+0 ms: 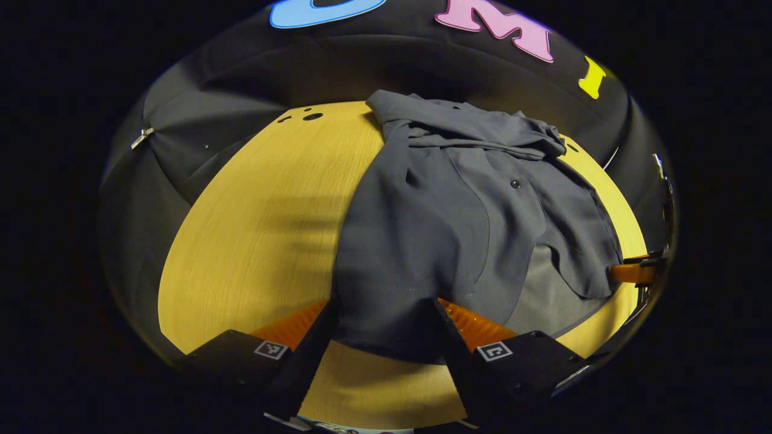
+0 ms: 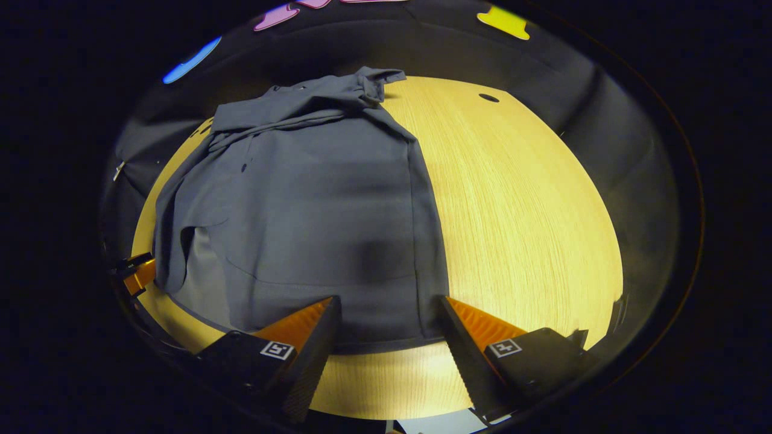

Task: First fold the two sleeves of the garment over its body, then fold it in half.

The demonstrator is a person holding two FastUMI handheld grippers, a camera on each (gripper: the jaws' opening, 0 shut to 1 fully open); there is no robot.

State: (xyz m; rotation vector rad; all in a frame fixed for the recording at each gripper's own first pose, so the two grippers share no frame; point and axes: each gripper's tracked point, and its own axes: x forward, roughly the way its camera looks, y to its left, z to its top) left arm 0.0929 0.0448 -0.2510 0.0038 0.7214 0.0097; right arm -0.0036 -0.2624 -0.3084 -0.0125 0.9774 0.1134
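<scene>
1. In the left gripper view, your left gripper (image 1: 386,328) sat low over the near edge of the table (image 1: 253,241), with its two fingers (image 1: 295,328) spread wide apart.
2. The shirt (image 1: 422,241) lay spread on the table, running from the near edge to the far edge, on the right half of the wooden top as this view showed it.
3. The near hem of the shirt lay in the gap between the two fingers. Neither finger pressed on the cloth; whether the fingertips touched it could not be told.
4. The collar end lay bunched at the far edge of the table. One button (image 1: 514,184) showed on the front panel.
5. At the far right of this view, your right gripper (image 1: 633,272) showed as an orange finger just beside the shirt's right edge.
6. In the right gripper view, your right gripper (image 2: 389,331) also sat at the near edge of the table (image 2: 518,211), fingers (image 2: 301,328) held wide apart.
7. The shirt (image 2: 301,211) lay on the left half of the table in this view, its near hem between the two fingers, unclamped.
8. The bunched collar end lay at the far side.
9. At the left edge, your left gripper (image 2: 137,272) showed just beside the shirt's edge.
</scene>
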